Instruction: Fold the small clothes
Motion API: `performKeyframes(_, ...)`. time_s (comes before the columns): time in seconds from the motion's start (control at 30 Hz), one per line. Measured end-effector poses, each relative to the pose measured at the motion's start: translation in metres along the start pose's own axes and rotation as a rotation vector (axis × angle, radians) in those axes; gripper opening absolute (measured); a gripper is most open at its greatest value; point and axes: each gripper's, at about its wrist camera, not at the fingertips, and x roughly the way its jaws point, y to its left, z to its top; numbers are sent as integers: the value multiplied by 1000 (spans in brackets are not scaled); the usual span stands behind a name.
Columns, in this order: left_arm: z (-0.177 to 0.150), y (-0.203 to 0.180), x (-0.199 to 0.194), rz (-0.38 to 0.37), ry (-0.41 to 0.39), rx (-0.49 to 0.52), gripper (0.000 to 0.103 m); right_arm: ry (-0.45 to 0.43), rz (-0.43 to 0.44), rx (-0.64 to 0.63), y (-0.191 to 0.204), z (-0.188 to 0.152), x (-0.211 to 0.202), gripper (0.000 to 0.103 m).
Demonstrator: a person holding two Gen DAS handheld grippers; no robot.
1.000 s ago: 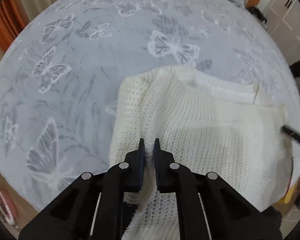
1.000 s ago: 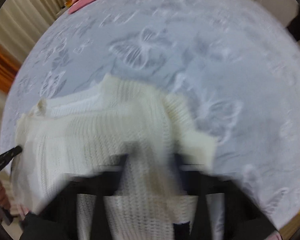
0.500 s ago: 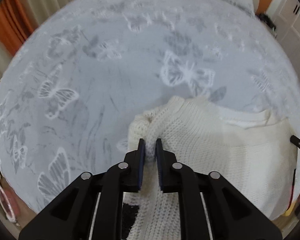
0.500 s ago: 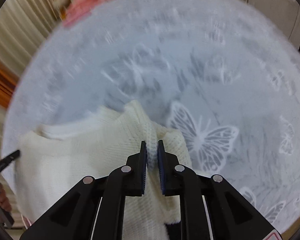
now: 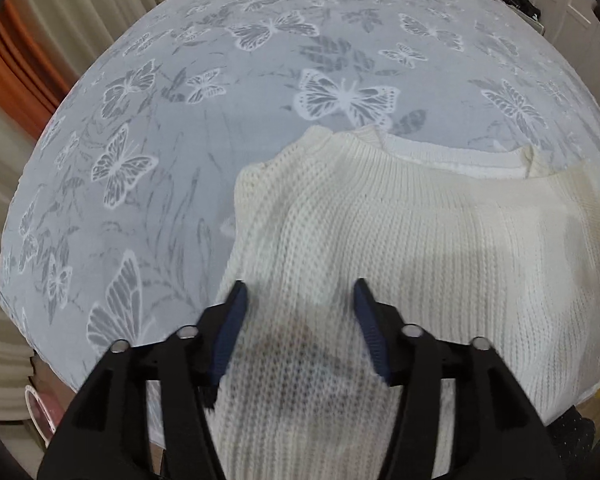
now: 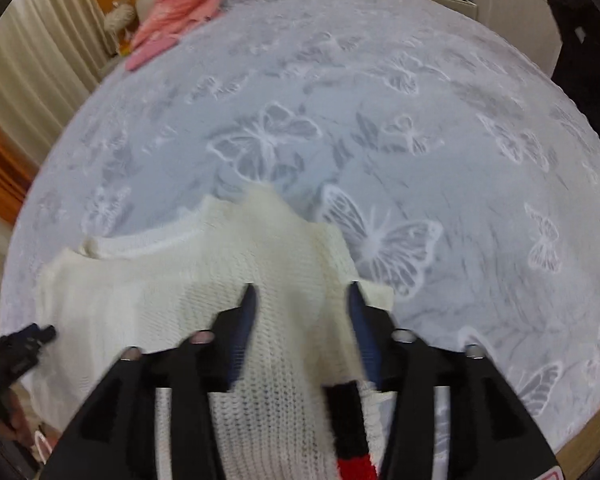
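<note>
**Both hand-held grippers let go of the cream sweater on the bed**

A cream chunky-knit sweater lies on a bed covered with a grey-blue bedspread printed with white butterflies. In the left wrist view it fills the lower right of the frame, its ribbed neckline toward the upper right and a folded-in shoulder edge at centre. In the right wrist view the same sweater sits in the lower left, with a folded flap reaching toward the frame's centre.

The left hand-held gripper has just been opening; its jaws stand about half apart above the knit, which lies between and beneath them, and the blue pads do not press on it. The right hand-held gripper has likewise just been opening, its jaws well apart with a strip of the sweater running up between them, not pinched. Motion blur softens this view.

A black-and-red striped knit band shows at the lower edge between the right fingers. A pink garment lies at the bed's far end, upper left. The tip of the left hand-held gripper appears at the left edge of the right wrist view.
</note>
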Motion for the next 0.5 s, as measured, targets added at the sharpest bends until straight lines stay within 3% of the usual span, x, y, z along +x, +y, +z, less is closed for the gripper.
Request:
performKeyframes(0.2,-7,-2,-3,-10,5,-19,56,58,-31,-80,12,18,30,56)
performKeyframes(0.23,-7,-3,-5,-10,4,-20,56,79,-42,-90,10,19,40,45)
performKeyframes(0.3,-8,-3,-5,-5,7,-16,56,153,-121,-105,4,20,64,39)
performKeyframes(0.43,-8,-4,-5,-4,11,-11,56,55,-141,-39,4,20,37,41)
performKeyframes(0.5,-8,-5,-5,0,10,-13,56,0,-87,-10,9,10,11,42)
